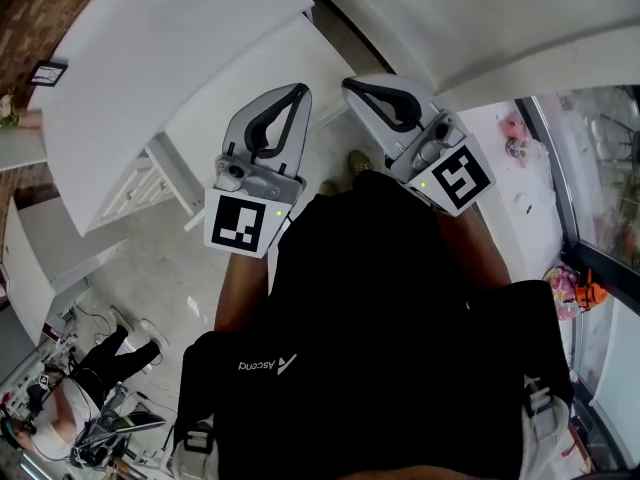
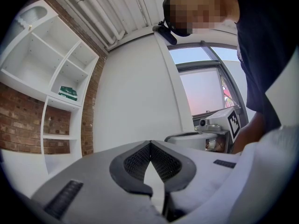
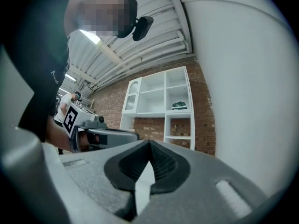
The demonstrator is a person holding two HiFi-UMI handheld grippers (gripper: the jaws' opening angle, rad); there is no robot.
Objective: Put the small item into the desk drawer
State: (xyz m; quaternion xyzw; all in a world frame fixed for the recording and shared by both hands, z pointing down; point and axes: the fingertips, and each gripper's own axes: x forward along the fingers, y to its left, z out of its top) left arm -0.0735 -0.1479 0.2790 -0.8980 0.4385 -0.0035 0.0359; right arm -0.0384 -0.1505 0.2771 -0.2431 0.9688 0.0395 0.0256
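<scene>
Both tools are held up close against the person's black shirt [image 1: 380, 298], pointing away from the body, which reads as a carrying or resting posture and not a reach. In the head view the left gripper [image 1: 297, 93] sits at about 11 o'clock and the right gripper [image 1: 352, 86] at about 1 o'clock, just beside each other.

In each gripper's own view the ribbed jaws meet at the tip with nothing between them, so both are closed and empty. Tilted upward as they are, their cameras see the room and no working surface. The left gripper view shows a white shelf unit [image 2: 56, 105] at 10 o'clock with a green box [image 2: 67, 93] on one shelf, a brick wall [image 2: 18, 120] behind it, and a window [image 2: 201, 90] at 2 o'clock.

The small item cannot be identified in any view, and no desk drawer shows. Some pink objects [image 1: 515, 133] lie on a white surface at 2 o'clock in the head view, too small to name. A second person [image 1: 105, 363] stands at 8 o'clock. The task looks not yet begun.
</scene>
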